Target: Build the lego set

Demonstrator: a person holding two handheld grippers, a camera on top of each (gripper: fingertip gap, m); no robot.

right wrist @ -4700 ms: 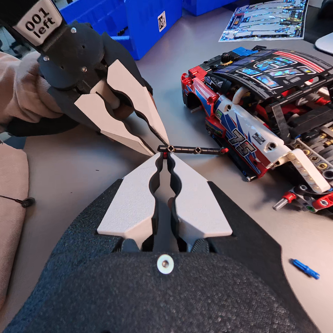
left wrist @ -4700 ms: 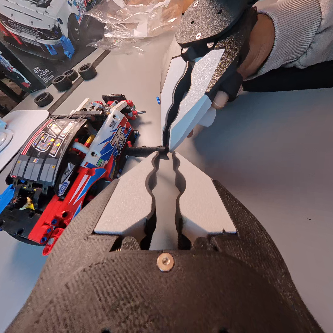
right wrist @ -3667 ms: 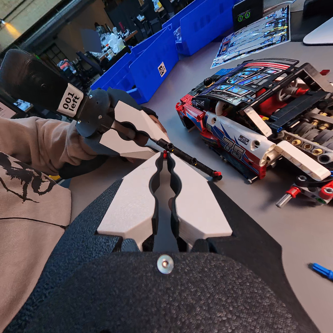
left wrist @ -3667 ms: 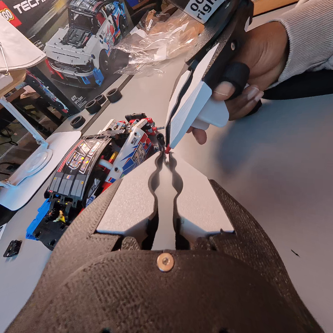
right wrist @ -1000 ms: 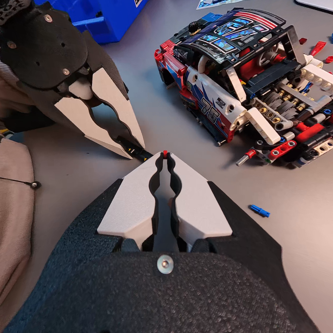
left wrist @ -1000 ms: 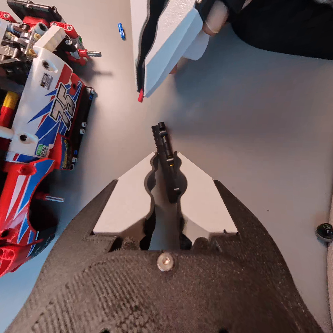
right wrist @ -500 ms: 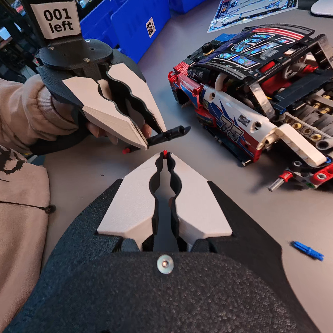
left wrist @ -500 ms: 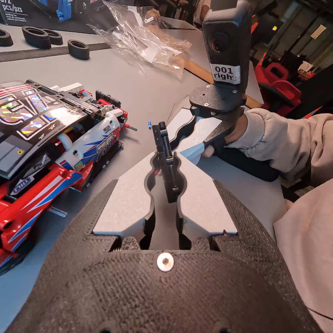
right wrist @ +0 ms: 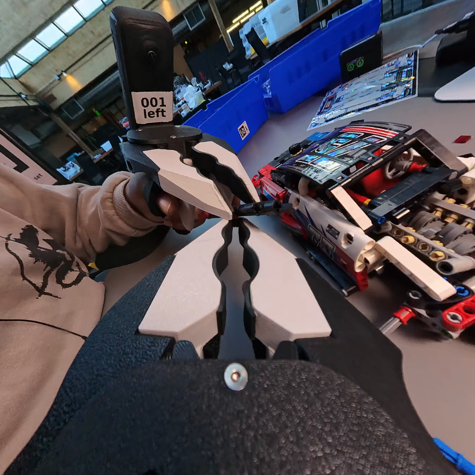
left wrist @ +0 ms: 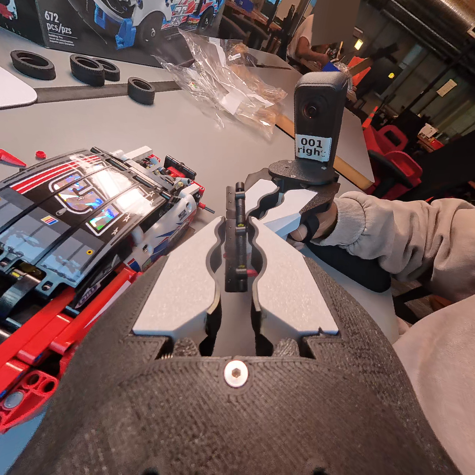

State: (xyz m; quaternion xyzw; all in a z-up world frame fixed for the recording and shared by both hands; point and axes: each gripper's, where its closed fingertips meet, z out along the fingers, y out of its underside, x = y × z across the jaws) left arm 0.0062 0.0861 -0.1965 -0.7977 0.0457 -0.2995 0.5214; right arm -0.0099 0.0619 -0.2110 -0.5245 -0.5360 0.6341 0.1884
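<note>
Grey table (left wrist: 180, 128) in a workshop hall, parts spread around. Black axle assembly (left wrist: 237, 241) sits lengthwise between the left gripper (left wrist: 236, 221) fingers, clamped along its shaft, front end poking out past the tips, a red bit showing at its rear. Looks light, rigid hard plastic, smooth and round, so likely to twist or slide in a pinch; best held on the thicker connector collars, not the bare shaft. Right gripper (right wrist: 235, 223) fingers are pressed together on a tiny red pin (right wrist: 235, 221) at the very tips, right under the axle's near end, which shows there as (right wrist: 259, 207). Pin is tiny and easy to flick out; needs straight push. Left of the left gripper: the half-built race car (left wrist: 84, 218), close beside. Farther ahead-left: loose tyres (left wrist: 87, 69), plastic bags (left wrist: 231, 87), set box (left wrist: 108, 23). Beyond the right gripper: blue bins (right wrist: 295, 79), sticker sheet (right wrist: 365, 90).
</note>
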